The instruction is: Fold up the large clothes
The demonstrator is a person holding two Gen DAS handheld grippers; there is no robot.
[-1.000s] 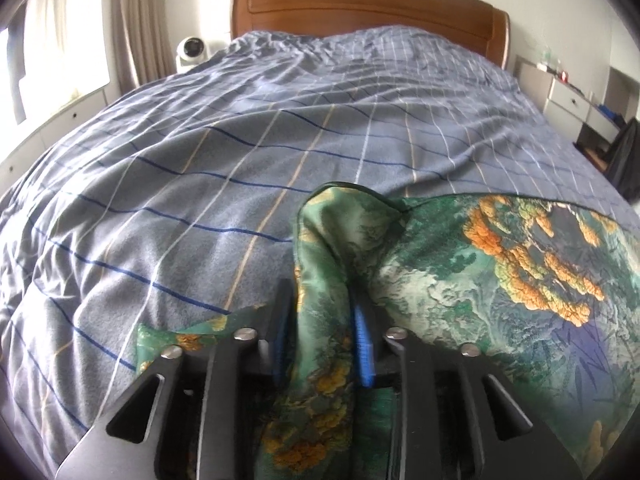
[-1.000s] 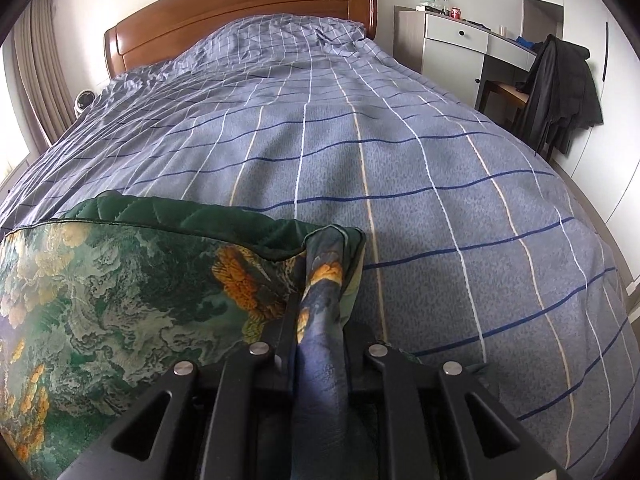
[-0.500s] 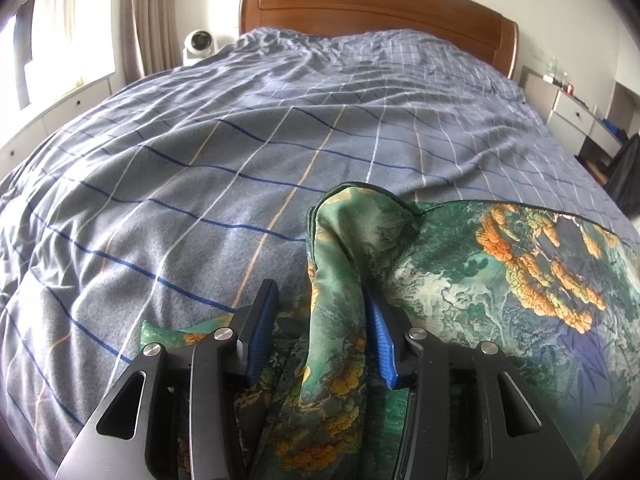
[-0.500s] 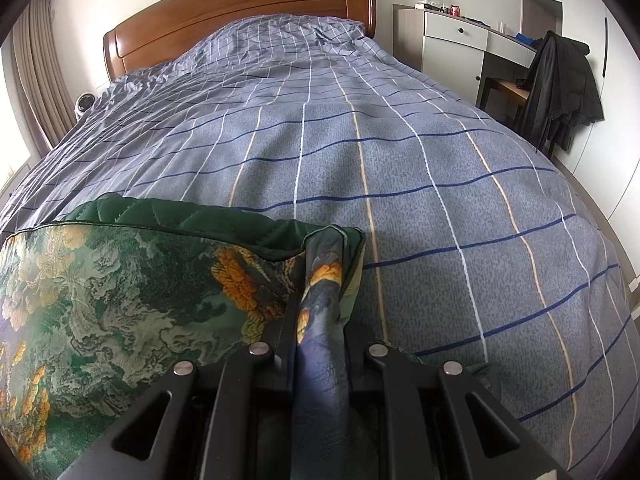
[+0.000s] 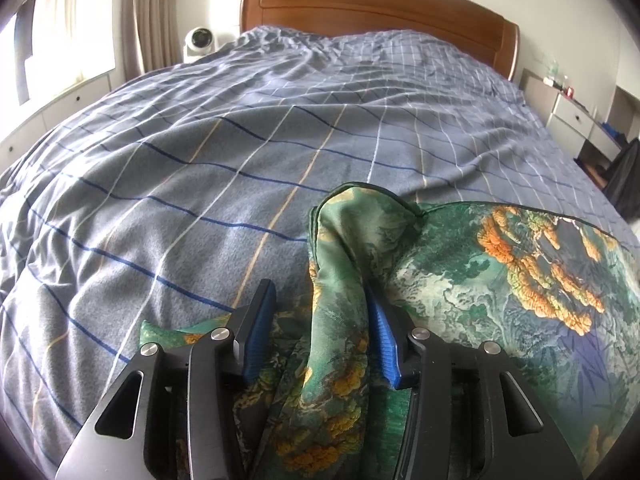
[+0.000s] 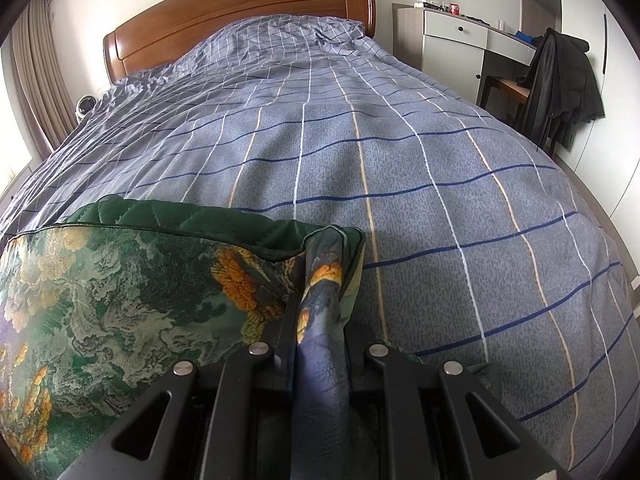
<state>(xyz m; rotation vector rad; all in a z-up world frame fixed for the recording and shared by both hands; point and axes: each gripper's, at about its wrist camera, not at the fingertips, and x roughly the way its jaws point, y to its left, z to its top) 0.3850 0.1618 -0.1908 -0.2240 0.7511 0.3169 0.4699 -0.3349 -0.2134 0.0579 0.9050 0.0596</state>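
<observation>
A green garment [image 5: 500, 280] printed with orange blossoms lies on the blue checked bed cover [image 5: 240, 140], its dark green quilted lining [image 6: 160, 216] showing along the far edge. My left gripper [image 5: 320, 296] is open around a raised fold at the garment's left corner. The left blue pad [image 5: 260, 320] stands clear of the cloth, which leans on the right pad. My right gripper [image 6: 322, 308] is shut on a bunched fold at the right corner of the garment [image 6: 120, 300], just above the cover [image 6: 440, 200].
A wooden headboard [image 5: 380, 4] closes the far end of the bed. A white round device [image 5: 199, 38] sits by the curtain at the left. At the right stand a white desk [image 6: 452, 32] and a chair with a dark jacket [image 6: 560, 80].
The left gripper's jaws have spread apart and let go of the fold, which now stands loose between them. The right gripper and its fold have not moved.
</observation>
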